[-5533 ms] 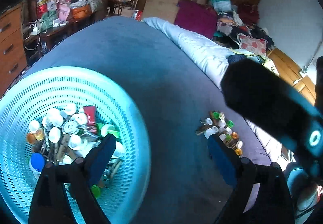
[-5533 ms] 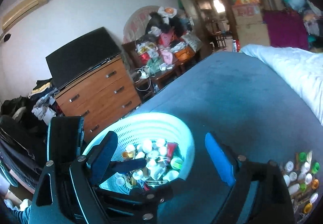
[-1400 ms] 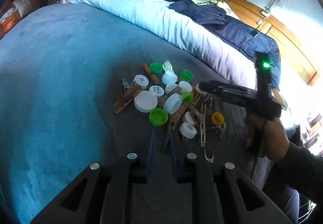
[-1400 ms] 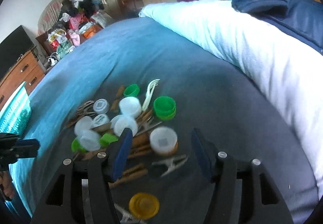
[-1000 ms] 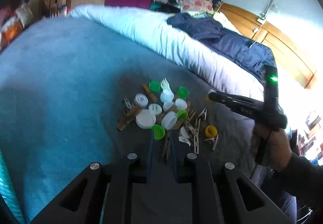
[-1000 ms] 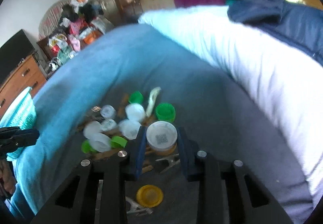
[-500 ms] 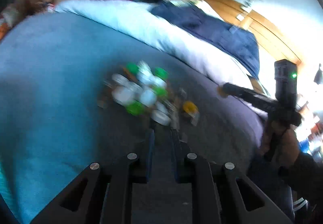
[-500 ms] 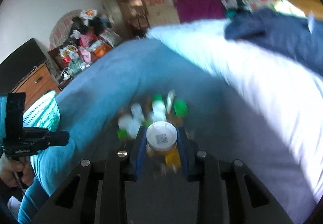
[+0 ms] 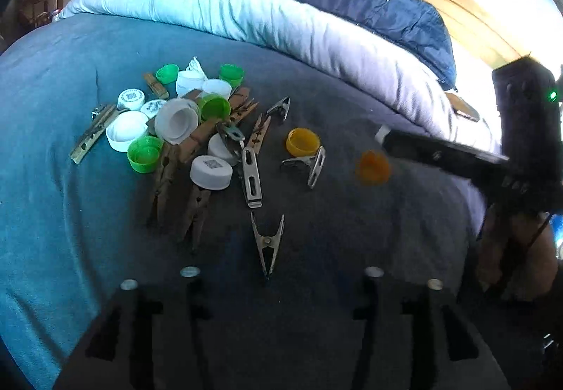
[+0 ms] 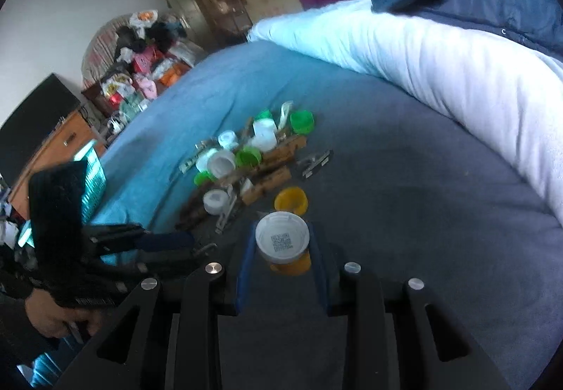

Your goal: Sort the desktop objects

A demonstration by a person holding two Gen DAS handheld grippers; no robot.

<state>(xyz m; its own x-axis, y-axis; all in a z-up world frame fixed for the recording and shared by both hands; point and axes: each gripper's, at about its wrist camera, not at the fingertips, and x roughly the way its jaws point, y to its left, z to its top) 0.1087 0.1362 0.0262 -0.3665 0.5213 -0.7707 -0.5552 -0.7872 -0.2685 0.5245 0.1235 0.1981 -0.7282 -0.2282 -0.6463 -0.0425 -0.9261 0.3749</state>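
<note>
A heap of bottle caps and clothespins [image 9: 190, 136] lies on the grey-blue bed cover; it also shows in the right wrist view [image 10: 253, 161]. My right gripper [image 10: 283, 249] is shut on a white-topped orange cap [image 10: 283, 245] and holds it above the cover; in the left wrist view that cap [image 9: 373, 166] hangs blurred at the gripper tip. My left gripper [image 9: 278, 284] is open, low over a metal clip [image 9: 267, 242]. A yellow cap [image 9: 302, 142] lies apart from the heap.
A rolled white duvet [image 9: 281, 24] and a navy blanket [image 9: 369, 6] lie behind the heap. A teal basket [image 10: 88, 175] stands at the left by a wooden dresser [image 10: 52, 151].
My right gripper closed on the white-topped orange cap and lifted it off the heap. My left gripper went from shut to open and came down nearer the metal clip.
</note>
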